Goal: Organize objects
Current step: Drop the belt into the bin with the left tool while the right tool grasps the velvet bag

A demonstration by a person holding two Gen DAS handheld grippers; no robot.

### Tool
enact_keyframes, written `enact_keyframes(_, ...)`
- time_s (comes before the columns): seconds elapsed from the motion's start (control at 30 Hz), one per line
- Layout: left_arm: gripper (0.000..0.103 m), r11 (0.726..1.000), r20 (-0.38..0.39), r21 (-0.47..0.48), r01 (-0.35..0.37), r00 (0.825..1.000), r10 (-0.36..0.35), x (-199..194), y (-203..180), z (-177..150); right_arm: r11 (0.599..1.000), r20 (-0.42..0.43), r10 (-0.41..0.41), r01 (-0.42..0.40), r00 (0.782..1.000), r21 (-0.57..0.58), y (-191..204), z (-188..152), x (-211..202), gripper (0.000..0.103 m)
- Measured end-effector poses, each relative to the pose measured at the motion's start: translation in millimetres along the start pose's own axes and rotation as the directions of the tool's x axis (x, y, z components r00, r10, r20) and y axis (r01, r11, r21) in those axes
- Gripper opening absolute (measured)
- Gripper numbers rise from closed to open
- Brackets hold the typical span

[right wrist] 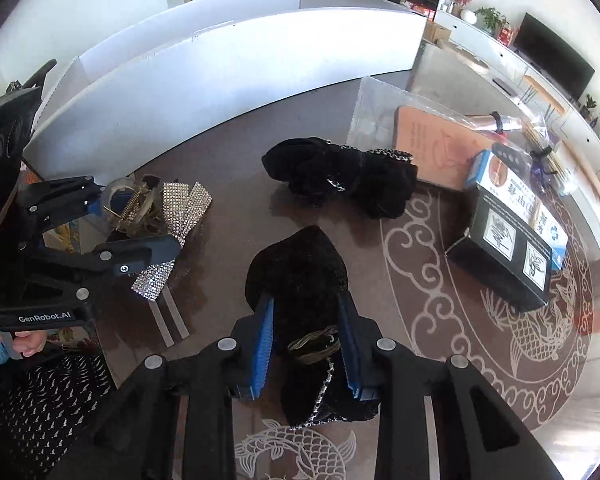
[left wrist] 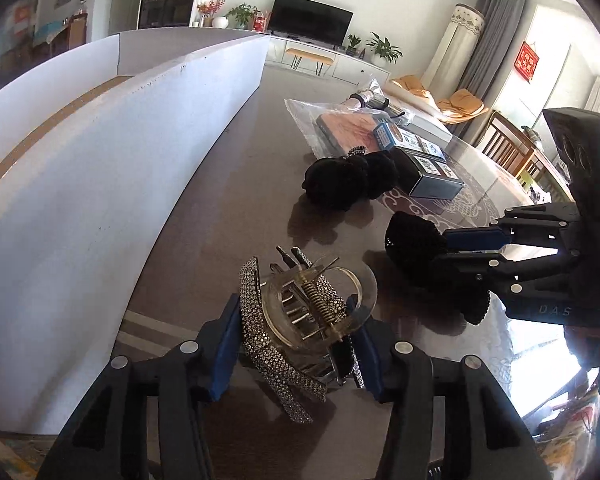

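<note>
Clamped between the blue pads of the left hand-held gripper [left wrist: 296,344]: a rhinestone-covered hair claw clip with clear plastic jaws and a bare metal spring [left wrist: 300,312], close above the brown patterned desk [left wrist: 228,208]. Whether raised or still resting on the desk, cannot tell. Likely light but stiff, with brittle plastic teeth and stones that could shed under a hard squeeze; best held across the solid body, as now, not by the dangling rhinestone ribbon tails.

Just to the right, held in the right hand-held gripper [right wrist: 306,352]: a black knitted fabric hair piece with a thin silver chain [right wrist: 300,280], pinched at its gathered middle. Soft, floppy, nearly weightless by the look of it; prone to sag and to snag its chain on the ridged pads.

Farther out on the desk, lying loose: a second black velvety bow-shaped hair accessory with a chain [right wrist: 340,176]. Beyond it, a clear plastic bag over a pinkish flat board [right wrist: 436,140] and a stack of dark and blue printed boxes [right wrist: 512,240].

Along the left, well within reach: a long white cardboard box with tall walls [left wrist: 100,168], probably the place for sorting these pieces.
</note>
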State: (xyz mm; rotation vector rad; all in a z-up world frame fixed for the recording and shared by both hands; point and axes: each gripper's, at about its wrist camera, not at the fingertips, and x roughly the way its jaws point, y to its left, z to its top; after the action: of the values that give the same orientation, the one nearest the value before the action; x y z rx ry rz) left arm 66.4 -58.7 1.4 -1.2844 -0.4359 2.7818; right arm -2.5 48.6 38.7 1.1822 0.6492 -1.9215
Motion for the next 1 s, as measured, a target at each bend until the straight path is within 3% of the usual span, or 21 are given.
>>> enact_keyframes(0.1, 0.051, 0.998, 0.043, -0.016, 0.060, 0.997, -0.059, -29.5, -4.9, 9.5, 0.995, 0.055, 0.002, -0.007, 0.998, 0.104, -15.0, -5.5, -25.7, 0.029)
enact_keyframes(0.2, 0.051, 0.997, 0.115, -0.015, 0.075, 0.991, -0.073, -69.1, 0.0, 30.4, 0.986, 0.156, 0.015, -0.040, 0.988, 0.160, -18.6, 14.2, -57.5, 0.023)
enact_keyframes(0.37, 0.051, 0.996, 0.190, -0.086, -0.018, 0.981, 0.034, -113.3, 56.9, 72.5, 0.974, 0.353, 0.096, -0.161, 0.931, 0.159, 8.8, 89.3, -95.0, 0.023)
enact_keyframes(0.47, 0.051, 0.985, 0.195, -0.120, -0.127, 0.970, 0.149, -125.6, 95.6, 87.0, 0.967, 0.388, 0.141, -0.210, 0.911, 0.142, 29.3, 130.1, -94.7, 0.023)
enact_keyframes(0.5, 0.051, 0.982, 0.197, -0.126, -0.140, 0.967, 0.163, -131.6, 104.1, 88.1, 0.969, 0.367, 0.147, -0.208, 0.918, 0.132, 36.7, 138.4, -90.9, 0.024)
enact_keyframes(0.53, 0.051, 0.981, 0.204, -0.127, -0.149, 0.964, 0.173, -138.5, 110.4, 87.3, 0.972, 0.324, 0.152, -0.200, 0.934, 0.121, 41.9, 144.8, -82.9, 0.034)
enact_keyframes(0.57, 0.051, 0.980, 0.213, -0.127, -0.156, 0.960, 0.180, -145.8, 114.5, 85.8, 0.977, 0.246, 0.150, -0.181, 0.958, 0.109, 46.8, 146.8, -71.1, 0.061)
enact_keyframes(0.63, 0.051, 0.980, 0.230, -0.121, -0.160, 0.955, 0.184, -158.4, 118.7, 80.0, 0.993, 0.110, 0.081, -0.090, 0.991, 0.075, 53.7, 131.1, -49.0, 0.081)
enact_keyframes(0.73, 0.051, 0.981, 0.239, -0.133, -0.143, 0.956, 0.172, -165.5, 122.9, 71.9, 0.998, -0.053, -0.065, 0.066, 0.996, 0.022, 50.4, 88.1, -9.8, 0.081)
enact_keyframes(0.8, 0.051, 0.982, 0.233, -0.141, -0.129, 0.959, 0.160, -161.7, 124.9, 69.9, 0.996, -0.140, -0.062, 0.070, 0.988, 0.053, 38.9, 67.6, 17.7, 0.081)
enact_keyframes(0.83, 0.051, 0.982, 0.228, -0.143, -0.125, 0.961, 0.156, -159.2, 125.1, 69.4, 0.995, -0.164, -0.063, 0.074, 0.984, 0.063, 34.1, 59.9, 29.1, 0.076)
enact_keyframes(0.87, 0.051, 0.982, 0.219, -0.144, -0.124, 0.964, 0.154, -156.2, 127.7, 69.7, 0.995, -0.179, -0.063, 0.076, 0.982, 0.070, 31.0, 54.6, 37.9, 0.058)
enact_keyframes(0.93, 0.051, 0.982, 0.206, -0.135, -0.129, 0.966, 0.155, -154.7, 129.1, 68.0, 0.992, -0.171, -0.033, 0.054, 0.985, 0.118, 21.9, 48.5, 45.1, 0.034)
enact_keyframes(1.0, 0.051, 0.980, 0.191, -0.123, -0.156, 0.965, 0.178, -153.3, 133.7, 68.7, 0.984, -0.136, -0.001, 0.025, 0.991, 0.179, 17.6, 51.8, 33.9, 0.032)
